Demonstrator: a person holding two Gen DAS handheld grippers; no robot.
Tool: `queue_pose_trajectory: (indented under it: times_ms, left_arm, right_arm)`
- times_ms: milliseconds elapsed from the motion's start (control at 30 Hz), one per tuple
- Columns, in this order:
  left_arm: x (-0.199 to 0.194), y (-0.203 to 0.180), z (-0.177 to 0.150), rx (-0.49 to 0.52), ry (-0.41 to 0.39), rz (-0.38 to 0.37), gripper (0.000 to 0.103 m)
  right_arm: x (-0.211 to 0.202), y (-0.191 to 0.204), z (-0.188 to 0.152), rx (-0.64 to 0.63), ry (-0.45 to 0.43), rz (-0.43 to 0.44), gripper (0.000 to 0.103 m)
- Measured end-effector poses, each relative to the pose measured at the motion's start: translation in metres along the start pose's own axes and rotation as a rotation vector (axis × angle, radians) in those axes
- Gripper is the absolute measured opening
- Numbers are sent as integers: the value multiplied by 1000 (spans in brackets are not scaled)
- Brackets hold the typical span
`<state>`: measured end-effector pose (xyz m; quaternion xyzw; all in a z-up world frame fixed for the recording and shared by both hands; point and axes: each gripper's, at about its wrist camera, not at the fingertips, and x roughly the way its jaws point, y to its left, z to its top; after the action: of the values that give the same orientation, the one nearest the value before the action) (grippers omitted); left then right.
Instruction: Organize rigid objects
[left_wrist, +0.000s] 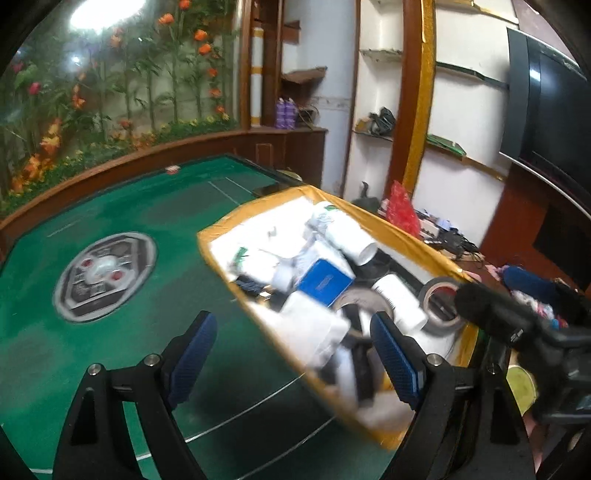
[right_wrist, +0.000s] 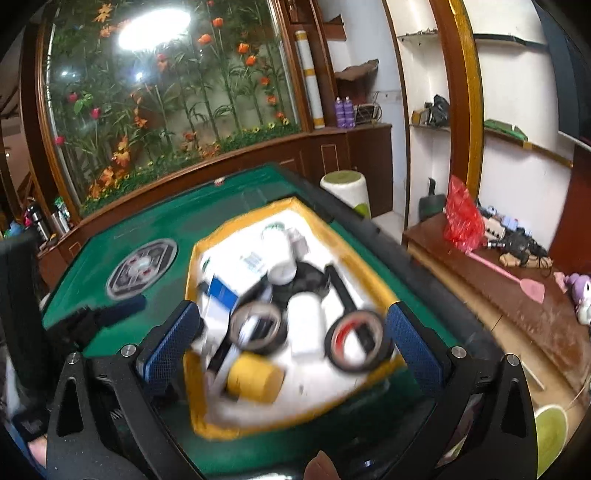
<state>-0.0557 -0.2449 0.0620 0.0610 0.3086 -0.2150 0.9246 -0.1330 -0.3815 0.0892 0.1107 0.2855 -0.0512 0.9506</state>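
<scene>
1. Left wrist view: the left gripper (left_wrist: 291, 354) stood wide open, holding nothing, at the lower centre; the yellow-rimmed box (left_wrist: 413, 236) of bottles and tape rolls sat right of centre on the green table (left_wrist: 110, 332).
2. Right wrist view: the right gripper (right_wrist: 295, 347) stood wide open and empty, over the box (right_wrist: 192, 273) at the centre.

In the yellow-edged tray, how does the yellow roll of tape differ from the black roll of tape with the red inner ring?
The yellow roll of tape is yellow throughout; the black roll of tape with the red inner ring is dark with red inside. The yellow roll lies on its side, its band showing; the black roll faces the camera, so its hole shows. The yellow roll sits nearer the tray's front edge; the black roll is at the right side. Both lie loose in the tray.
</scene>
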Motion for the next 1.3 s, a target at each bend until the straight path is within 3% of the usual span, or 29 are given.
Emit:
queue_pose_trajectory:
  times_ms: [133, 267, 433, 533, 733, 1300]
  left_arm:
    - [-9, 4, -5, 29, 27, 77, 86]
    - [-15, 15, -6, 20, 28, 103, 87]
    - [-27, 21, -7, -16, -45, 138, 87]
    - [-29, 18, -9, 14, -79, 186, 86]
    - [-17, 13, -11, 65, -26, 188, 86]
    - [-13, 9, -17, 93, 9, 217, 87]
  right_arm:
    - [-3, 6, -17, 2, 16, 16, 103]
    - [-9, 15, -22, -13, 0, 8, 103]
    - [-17, 26, -21, -34, -32, 4, 103]
    - [-17, 28, -18, -23, -39, 21, 103]
    - [-14, 34, -19, -31, -27, 21, 103]
    - [-6, 33, -22, 6, 7, 42, 103]
